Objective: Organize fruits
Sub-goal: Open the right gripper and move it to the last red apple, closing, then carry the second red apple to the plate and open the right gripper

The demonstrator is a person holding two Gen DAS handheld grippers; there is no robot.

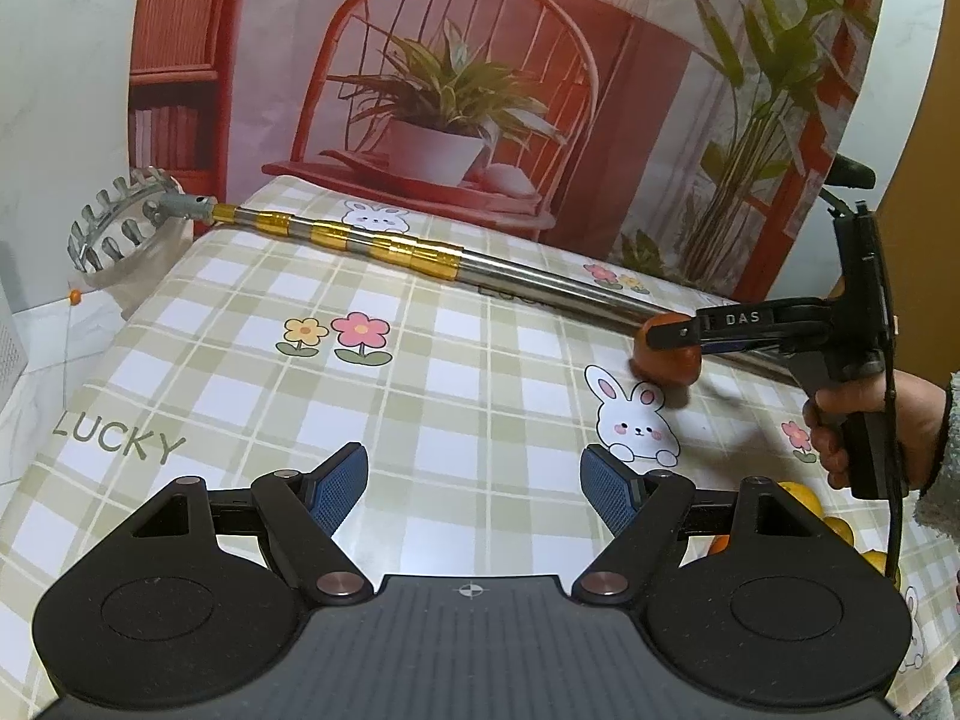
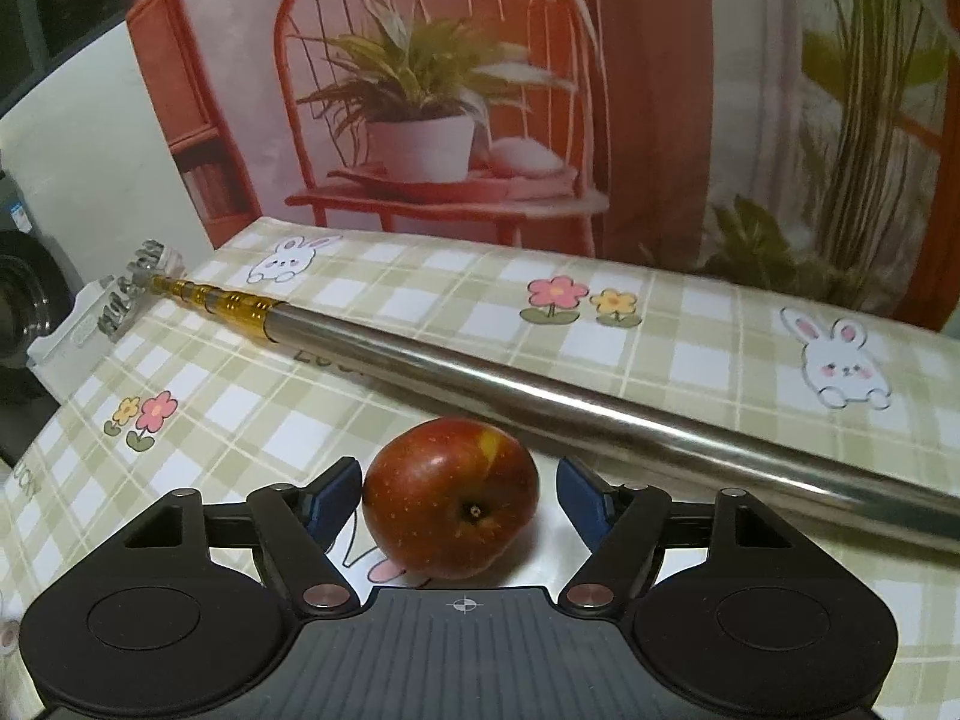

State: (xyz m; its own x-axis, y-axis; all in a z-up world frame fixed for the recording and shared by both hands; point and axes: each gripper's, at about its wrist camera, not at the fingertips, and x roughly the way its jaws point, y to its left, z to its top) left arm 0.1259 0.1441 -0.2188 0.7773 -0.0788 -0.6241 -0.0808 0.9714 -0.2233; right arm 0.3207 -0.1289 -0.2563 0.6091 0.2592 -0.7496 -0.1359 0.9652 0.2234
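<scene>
The red apple (image 2: 450, 495) rests on the checked tablecloth (image 2: 660, 312) near the table's right edge, beside a telescopic fruit picker (image 2: 540, 387) whose toothed basket (image 1: 114, 228) overhangs the far left corner. The right gripper (image 2: 459, 495) straddles the apple, jaws spread, pads not pressing. The left gripper (image 1: 474, 480) hangs spread, holding nothing.

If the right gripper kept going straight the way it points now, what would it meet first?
Most likely the red apple, which already sits between the open fingers of the right gripper with a gap at the right pad. Beyond it lies the telescopic metal pole on the checked tablecloth.
</scene>
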